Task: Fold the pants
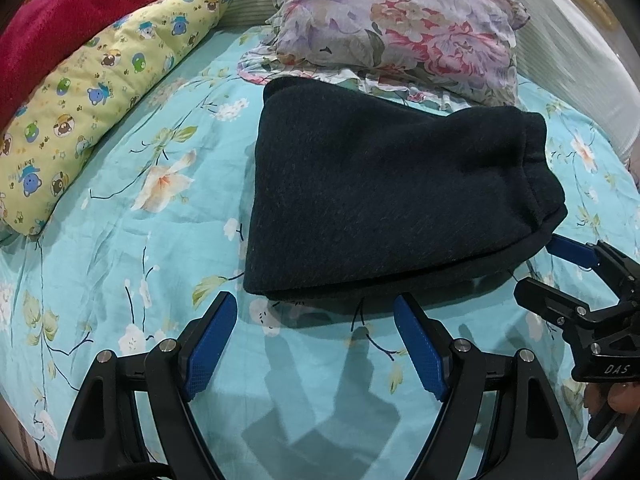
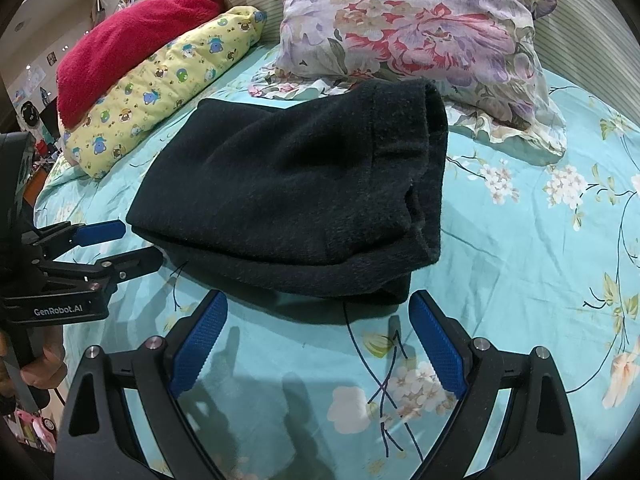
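One folded pair of dark pants (image 1: pixel 384 196) is being flanked at six o'clock by two grippers, left gripper (image 1: pixel 316 344) and right gripper (image 2: pixel 318 344) (fingers apart, nothing held), with three pillows at twelve.

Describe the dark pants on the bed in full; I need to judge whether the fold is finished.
The pants are dark, nearly black, of thick fuzzy knit-like cloth. They lie folded into a compact, layered bundle on the teal flowered sheet, stacked edges with a stitched band at one end. The far edge reaches the flowered pillow. Neither the left gripper nor the right gripper grips them; both jaws stand open just short of the near edge.
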